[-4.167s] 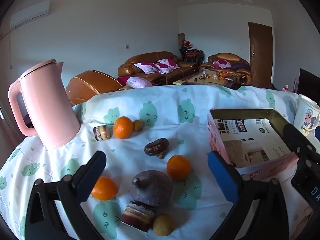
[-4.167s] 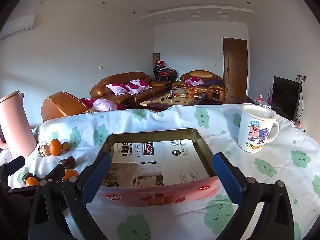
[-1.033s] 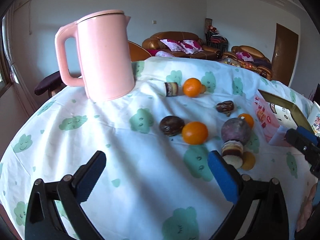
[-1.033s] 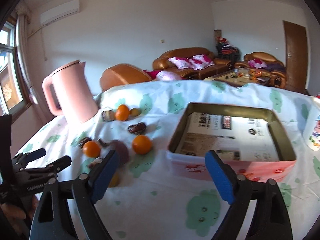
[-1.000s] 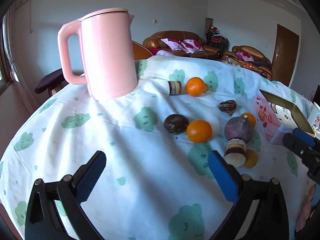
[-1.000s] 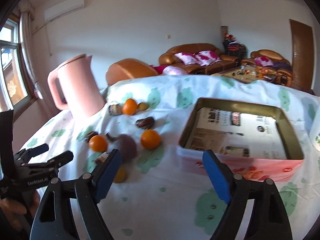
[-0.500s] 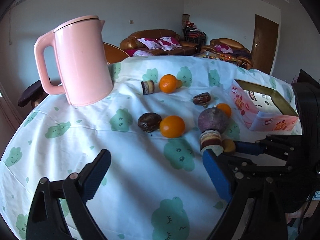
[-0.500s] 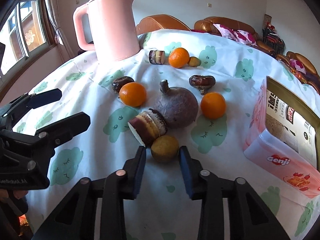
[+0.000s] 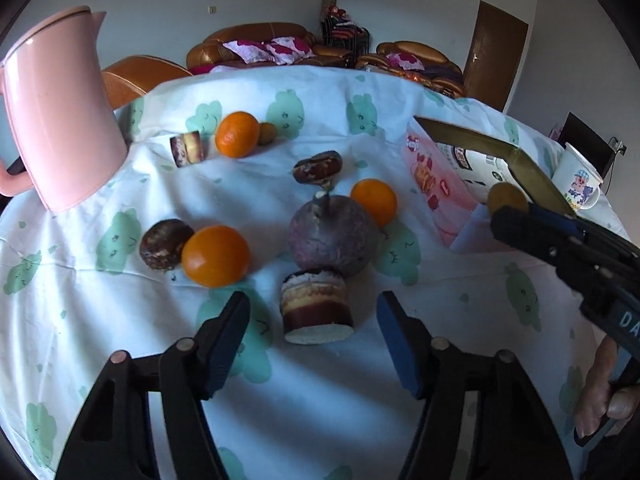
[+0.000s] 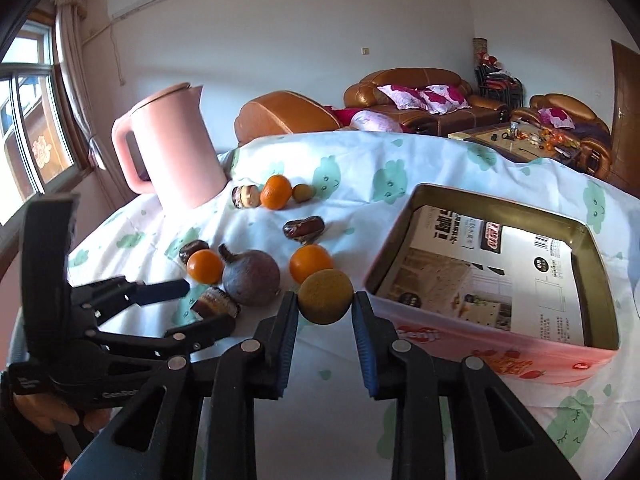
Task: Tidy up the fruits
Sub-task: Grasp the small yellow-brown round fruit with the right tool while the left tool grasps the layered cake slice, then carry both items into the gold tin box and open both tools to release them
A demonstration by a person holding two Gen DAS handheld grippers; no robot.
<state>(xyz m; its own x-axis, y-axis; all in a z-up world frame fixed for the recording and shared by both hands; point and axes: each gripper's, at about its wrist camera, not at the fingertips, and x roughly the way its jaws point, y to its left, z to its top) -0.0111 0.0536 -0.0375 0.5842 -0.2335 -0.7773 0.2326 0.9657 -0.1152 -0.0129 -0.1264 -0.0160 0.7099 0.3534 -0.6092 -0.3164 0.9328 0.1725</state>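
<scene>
We carry a small fruit toward the tin

Our right gripper (image 10: pixel 325 312) clamps the yellow-brown fruit (image 10: pixel 325 296), lifted beside the tin box's (image 10: pixel 404 220) near-left corner (for dropping in); our left gripper (image 9: pixel 312 332) gapes around the cake roll (image 9: pixel 316 308).

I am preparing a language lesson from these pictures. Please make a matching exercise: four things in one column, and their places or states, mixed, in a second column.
Things:
1. yellow-brown fruit
2. pink kettle
3. tin box
4. layered cake roll

Places or states:
A. open, lined with printed paper
B. in front of the open left gripper
C. at the far left of the table
D. clamped in the right gripper

Pairs: 1-D, 2-C, 3-A, 4-B
</scene>
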